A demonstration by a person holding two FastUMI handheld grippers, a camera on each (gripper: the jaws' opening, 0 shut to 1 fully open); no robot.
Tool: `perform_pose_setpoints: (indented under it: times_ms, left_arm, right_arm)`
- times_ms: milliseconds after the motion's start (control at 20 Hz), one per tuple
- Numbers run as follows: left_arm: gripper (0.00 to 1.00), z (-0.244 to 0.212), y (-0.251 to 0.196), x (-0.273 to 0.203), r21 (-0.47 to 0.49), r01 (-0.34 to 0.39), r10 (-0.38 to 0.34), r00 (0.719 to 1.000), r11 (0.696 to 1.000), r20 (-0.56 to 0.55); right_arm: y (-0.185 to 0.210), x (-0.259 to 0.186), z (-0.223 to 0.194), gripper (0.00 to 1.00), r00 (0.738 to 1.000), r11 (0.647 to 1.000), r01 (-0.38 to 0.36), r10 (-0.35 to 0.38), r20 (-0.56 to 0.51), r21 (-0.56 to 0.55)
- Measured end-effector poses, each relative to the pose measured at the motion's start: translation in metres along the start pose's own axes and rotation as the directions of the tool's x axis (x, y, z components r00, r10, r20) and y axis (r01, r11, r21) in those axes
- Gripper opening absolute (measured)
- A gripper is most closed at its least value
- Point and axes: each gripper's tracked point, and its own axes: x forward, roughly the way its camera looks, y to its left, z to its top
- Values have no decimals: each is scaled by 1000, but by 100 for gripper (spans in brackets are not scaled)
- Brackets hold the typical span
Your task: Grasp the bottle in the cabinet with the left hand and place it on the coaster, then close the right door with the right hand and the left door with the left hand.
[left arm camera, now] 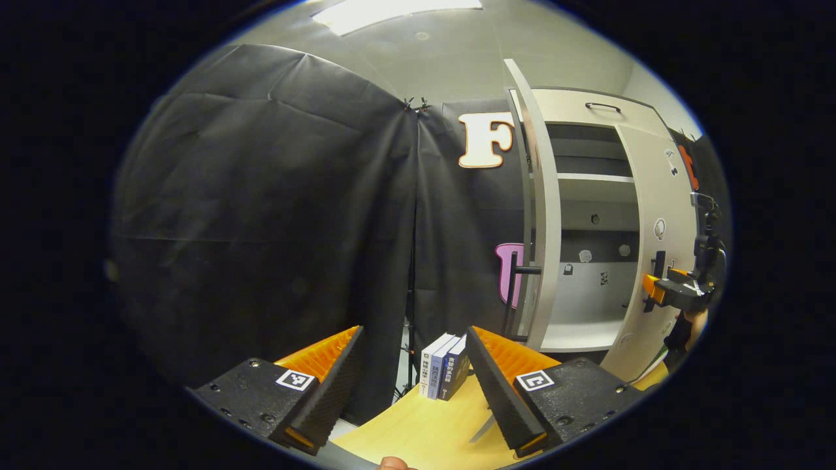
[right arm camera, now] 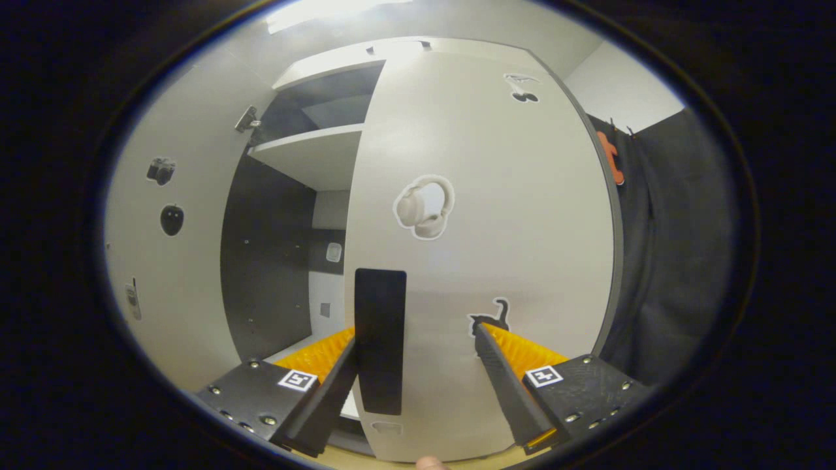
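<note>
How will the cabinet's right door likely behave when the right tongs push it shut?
The right door looks like a flat rigid panel, so it should swing, not flex. Its smooth face may let the right tongs slide. The handle offers firmer purchase.

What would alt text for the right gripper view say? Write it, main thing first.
The right hand-held gripper, jaws open, faces the cabinet's right door, one finger beside its black handle. Stickers of headphones and a cat mark the door; left of it, bare shelves.
</note>
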Motion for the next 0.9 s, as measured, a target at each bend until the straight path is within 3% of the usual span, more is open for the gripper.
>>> perform_pose_setpoints:
  times_ms: [50,550,900]
  left_arm:
    - [93,0,-2,1,-2,7,-7,1000,1000,0]
    - [96,2,-43,39,-28,165,-164,986,986,19]
    - [97,-4,-66,64,-9,261,-261,965,965,-3]
  right_arm:
    - [0,-3,-2,100,1000,1000,6,-6,1,-3]
    - [1,0,-4,100,999,999,33,-33,10,-15]
    - [1,-21,-2,100,996,994,-89,90,-2,69]
